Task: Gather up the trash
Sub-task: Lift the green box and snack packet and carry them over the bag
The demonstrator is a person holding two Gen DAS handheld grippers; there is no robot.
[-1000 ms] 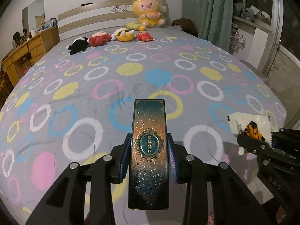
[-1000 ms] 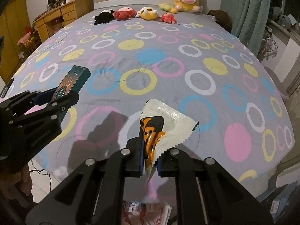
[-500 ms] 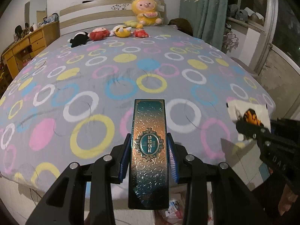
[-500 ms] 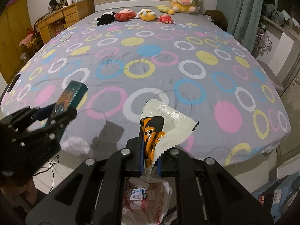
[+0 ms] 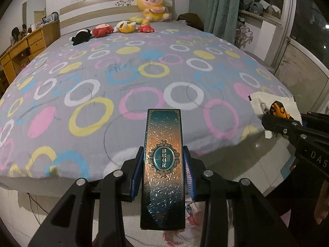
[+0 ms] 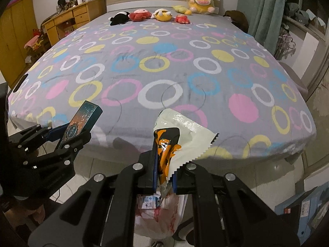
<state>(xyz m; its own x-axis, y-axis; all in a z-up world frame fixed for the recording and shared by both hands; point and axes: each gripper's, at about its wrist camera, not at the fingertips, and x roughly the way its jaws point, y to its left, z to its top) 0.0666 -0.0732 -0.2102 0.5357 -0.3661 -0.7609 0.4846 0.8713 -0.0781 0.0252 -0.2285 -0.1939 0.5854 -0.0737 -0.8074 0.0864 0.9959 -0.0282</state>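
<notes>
My left hand-held gripper (image 5: 162, 174) is clamped on a long teal and copper embossed box (image 5: 163, 164), its blue pads pressing both long sides, the box pointing toward the bed (image 5: 123, 78). My right hand-held gripper (image 6: 164, 169) is pinched tight on a white snack wrapper (image 6: 185, 131) with an orange and black print, the serrated edge sticking out to the right. Both grippers hang off the foot edge of the bed, over the floor. Below the right gripper, just beside the foot of the bed, a plastic bag (image 6: 158, 216) sits on the floor with packaging in it. Plush toys (image 6: 148, 15) line the far end of the bed by the headboard.
</notes>
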